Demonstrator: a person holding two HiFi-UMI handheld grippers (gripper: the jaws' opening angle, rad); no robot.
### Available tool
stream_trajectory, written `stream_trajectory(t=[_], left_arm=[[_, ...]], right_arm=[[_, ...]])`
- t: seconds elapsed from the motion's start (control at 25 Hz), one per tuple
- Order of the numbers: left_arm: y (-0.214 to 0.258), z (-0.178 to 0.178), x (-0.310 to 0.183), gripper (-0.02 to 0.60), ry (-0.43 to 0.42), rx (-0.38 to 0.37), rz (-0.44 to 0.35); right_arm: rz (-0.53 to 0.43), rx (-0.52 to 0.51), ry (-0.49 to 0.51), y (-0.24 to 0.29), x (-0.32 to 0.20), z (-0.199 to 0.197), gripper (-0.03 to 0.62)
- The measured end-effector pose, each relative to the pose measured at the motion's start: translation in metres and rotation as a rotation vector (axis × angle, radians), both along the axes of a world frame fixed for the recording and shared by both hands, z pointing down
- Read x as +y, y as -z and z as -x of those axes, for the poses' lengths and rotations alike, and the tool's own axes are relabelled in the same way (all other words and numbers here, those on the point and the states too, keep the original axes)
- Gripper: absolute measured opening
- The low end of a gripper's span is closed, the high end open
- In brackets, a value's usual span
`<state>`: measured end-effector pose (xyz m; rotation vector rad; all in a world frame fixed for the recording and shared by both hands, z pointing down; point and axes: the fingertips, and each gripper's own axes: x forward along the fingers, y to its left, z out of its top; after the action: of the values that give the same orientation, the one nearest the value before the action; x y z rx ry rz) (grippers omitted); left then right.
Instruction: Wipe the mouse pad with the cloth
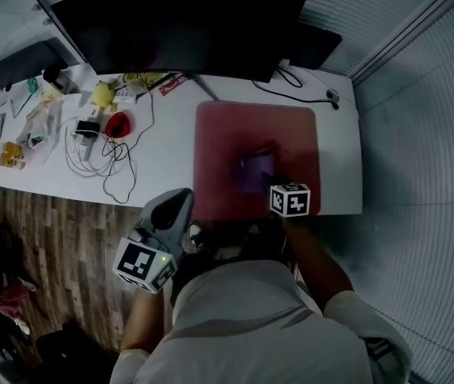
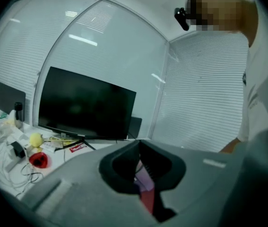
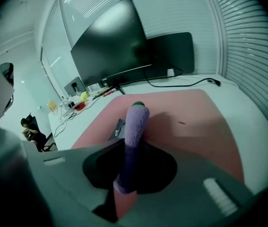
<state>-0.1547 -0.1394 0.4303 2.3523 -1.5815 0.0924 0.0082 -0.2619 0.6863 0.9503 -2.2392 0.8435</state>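
Observation:
A red mouse pad lies on the white desk, reaching its front edge. My right gripper stands over the pad's near middle, shut on a purple cloth. In the right gripper view the folded cloth stands upright between the jaws above the pad. My left gripper hangs off the desk's front edge, left of the pad, touching nothing. In the left gripper view its gripper looks shut and empty, with a sliver of cloth and pad showing beyond it.
A large black monitor stands at the back of the desk. A red mouse, white cables, a yellow toy and small clutter fill the desk's left part. A black cable runs behind the pad. Wooden floor lies below.

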Motion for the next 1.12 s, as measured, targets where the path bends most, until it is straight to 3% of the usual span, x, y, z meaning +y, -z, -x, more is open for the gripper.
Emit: stream_trajectory(t=[0.44, 0.72, 0.92, 1.12], left_arm=[[-0.017, -0.162, -0.054, 0.003, -0.110, 0.005, 0.018], [-0.008, -0.212, -0.055, 0.003, -0.164, -0.008, 0.009], [0.000, -0.182, -0.036, 0.003, -0.129, -0.019, 0.008], [0.007, -0.125, 0.001, 0.003, -0.074, -0.019, 0.003]], right_arm=[[-0.026, 0.090, -0.157, -0.008, -0.049, -0.223, 0.057], [-0.024, 0.108, -0.283, -0.006, -0.044, -0.309, 0.057], [-0.080, 0.021, -0.300, 0.036, -0.026, -0.281, 0.055], [-0.138, -0.078, -0.160, 0.077, 0.003, -0.170, 0.055]])
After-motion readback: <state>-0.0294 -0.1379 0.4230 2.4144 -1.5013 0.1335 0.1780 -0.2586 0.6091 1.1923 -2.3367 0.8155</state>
